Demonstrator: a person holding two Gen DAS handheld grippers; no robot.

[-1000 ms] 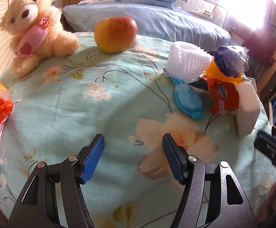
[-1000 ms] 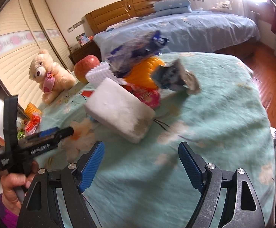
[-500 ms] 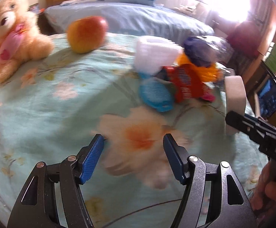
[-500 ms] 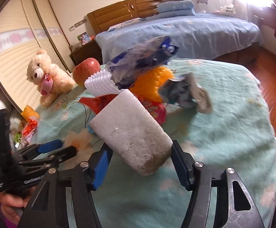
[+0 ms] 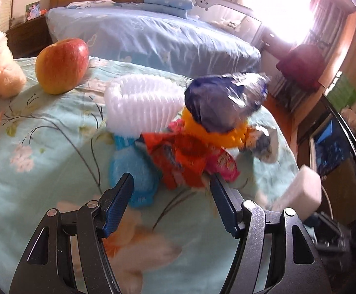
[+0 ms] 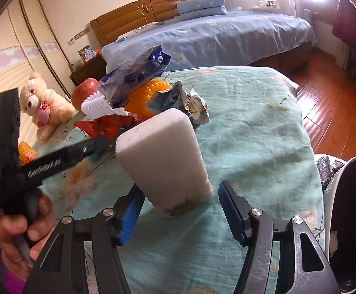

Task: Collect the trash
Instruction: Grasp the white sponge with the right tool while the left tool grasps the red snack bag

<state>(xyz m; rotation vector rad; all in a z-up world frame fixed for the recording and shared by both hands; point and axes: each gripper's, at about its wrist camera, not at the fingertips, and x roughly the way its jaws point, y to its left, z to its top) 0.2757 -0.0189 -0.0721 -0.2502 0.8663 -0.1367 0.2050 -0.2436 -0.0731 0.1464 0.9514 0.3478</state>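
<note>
Between the blue pads of the right gripper (image 6: 179, 207) stands a white foam block (image 6: 164, 158), its lower end inside the spread jaws; the left pad seems to touch it while a gap shows at the right pad, so it is not yet clamped. Just ahead of the left gripper (image 5: 171, 197), whose jaws are wide and hold nothing, lies the trash heap: a red snack wrapper (image 5: 185, 158) nearest the tips, a blue brush (image 5: 135, 171) beside the left pad, and beyond them a white foam fruit net (image 5: 142, 105), an orange net (image 5: 229, 136) and a crumpled blue plastic bag (image 5: 224, 100). Both tools appear to be at the reaching step. Next, the right jaws likely need to close squarely on the block, and the left to advance onto the wrapper without catching the floral tablecloth (image 5: 43, 147).
</note>
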